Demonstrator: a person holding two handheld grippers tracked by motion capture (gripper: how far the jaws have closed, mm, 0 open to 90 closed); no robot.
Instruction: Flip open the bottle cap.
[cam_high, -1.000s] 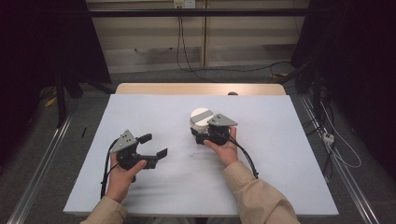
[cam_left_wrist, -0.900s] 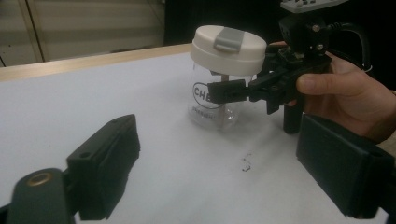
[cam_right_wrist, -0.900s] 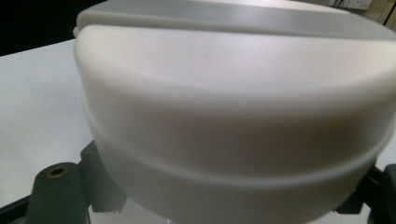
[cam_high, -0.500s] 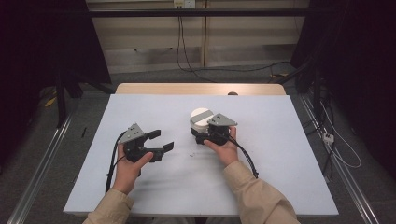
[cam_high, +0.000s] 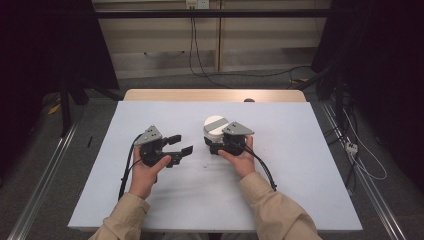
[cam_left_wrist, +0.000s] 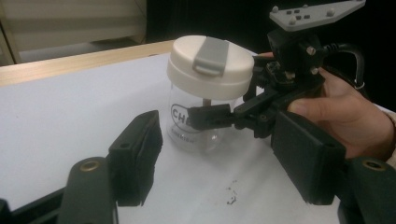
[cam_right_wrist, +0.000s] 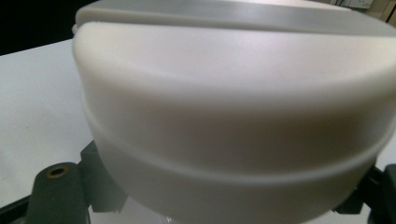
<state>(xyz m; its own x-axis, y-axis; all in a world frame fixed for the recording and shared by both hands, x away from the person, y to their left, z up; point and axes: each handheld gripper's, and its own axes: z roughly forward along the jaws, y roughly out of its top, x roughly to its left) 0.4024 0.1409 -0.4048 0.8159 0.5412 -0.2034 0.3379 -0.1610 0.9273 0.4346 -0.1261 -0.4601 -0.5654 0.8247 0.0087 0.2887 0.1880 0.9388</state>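
Note:
A clear jar (cam_left_wrist: 194, 135) with a cream lid (cam_high: 214, 123) and a grey flip tab (cam_left_wrist: 210, 56) stands on the white table (cam_high: 300, 175). My right gripper (cam_high: 212, 144) is shut on the jar's glass body just under the lid, and one black finger (cam_left_wrist: 210, 116) crosses its front. In the right gripper view the lid (cam_right_wrist: 233, 102) looms close above the jaws. My left gripper (cam_high: 181, 144) hovers a short way left of the jar, pointing at it. Its jaws have just been closing but stand open, with nothing between the pads (cam_left_wrist: 137, 158).
The table's wooden far edge (cam_high: 215, 95) carries a small dark object (cam_high: 248, 100). A few dark specks (cam_left_wrist: 229, 198) lie on the white surface in front of the jar. Cables trail from both grippers toward the person's sleeves.
The left gripper has moved right toward the jar and slightly away from the person, and its jaws have narrowed. The right gripper and the jar have stayed put.

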